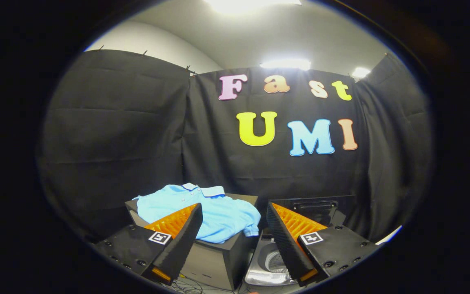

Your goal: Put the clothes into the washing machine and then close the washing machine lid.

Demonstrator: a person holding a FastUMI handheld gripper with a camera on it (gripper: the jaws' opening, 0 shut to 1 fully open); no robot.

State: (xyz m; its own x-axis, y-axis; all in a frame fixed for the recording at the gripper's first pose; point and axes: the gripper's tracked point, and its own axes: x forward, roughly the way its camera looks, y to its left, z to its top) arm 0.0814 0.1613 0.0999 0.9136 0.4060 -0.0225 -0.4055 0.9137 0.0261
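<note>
**Shirt on the box, washer open, tongs released**

A light blue shirt (202,212) is seen lying crumpled on top of a black box (214,261), one edge draped over the box's right side. Just right of the box, the washing machine (267,265) is found with its lid (316,208) raised and its drum exposed. The tongs (233,214) are held spread wide, nothing gripped; the left finger overlaps the shirt, the right one the washer. Black cloth walls stand behind.
</note>
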